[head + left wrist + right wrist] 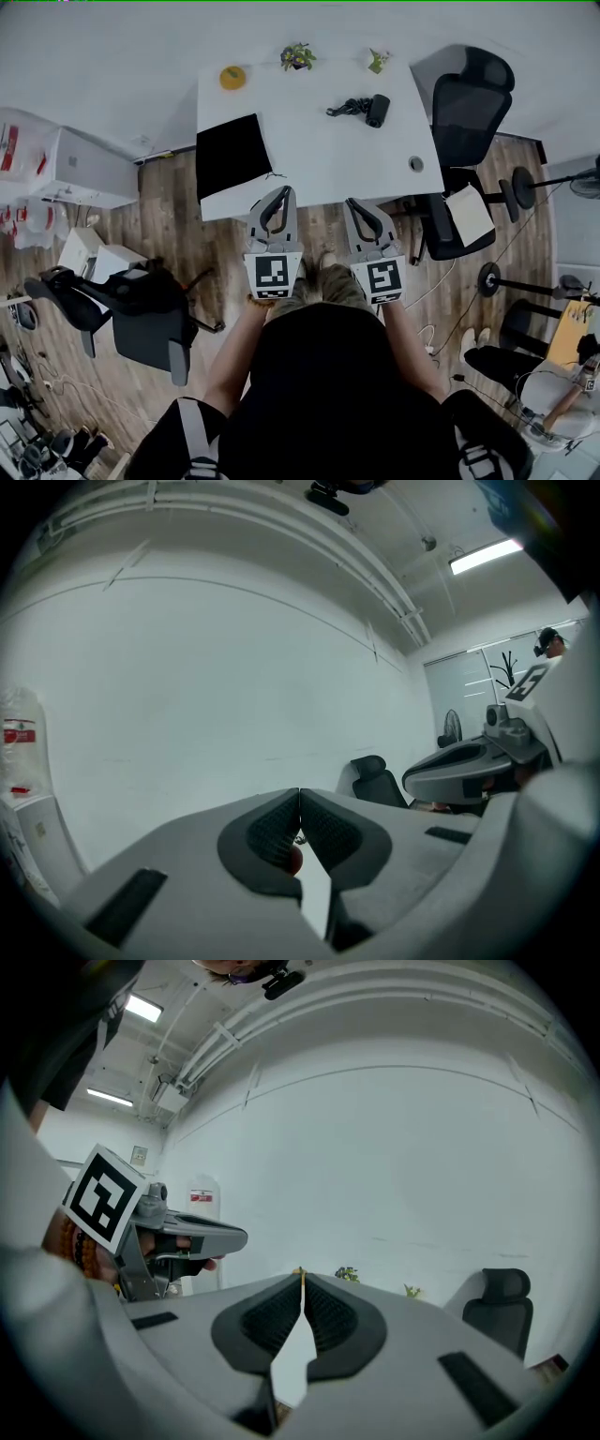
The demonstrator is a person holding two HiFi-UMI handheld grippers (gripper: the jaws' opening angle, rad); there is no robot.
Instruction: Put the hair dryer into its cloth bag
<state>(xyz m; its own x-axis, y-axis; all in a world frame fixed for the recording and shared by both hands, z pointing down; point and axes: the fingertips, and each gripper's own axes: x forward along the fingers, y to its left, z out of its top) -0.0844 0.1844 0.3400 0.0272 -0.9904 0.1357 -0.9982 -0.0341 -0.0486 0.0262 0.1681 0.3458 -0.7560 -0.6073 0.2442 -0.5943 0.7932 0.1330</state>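
Bright ceiling light, fisheye edges, sharp

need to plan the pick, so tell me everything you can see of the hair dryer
The hair dryer is black, with a short stubby body, and looks small in the head view. It lies on the white table, in its far right part, well apart from the black cloth bag at the left edge. Its dark cord lies bunched on the tabletop at its left. Finer parts are too small to tell. Only the table touches it.
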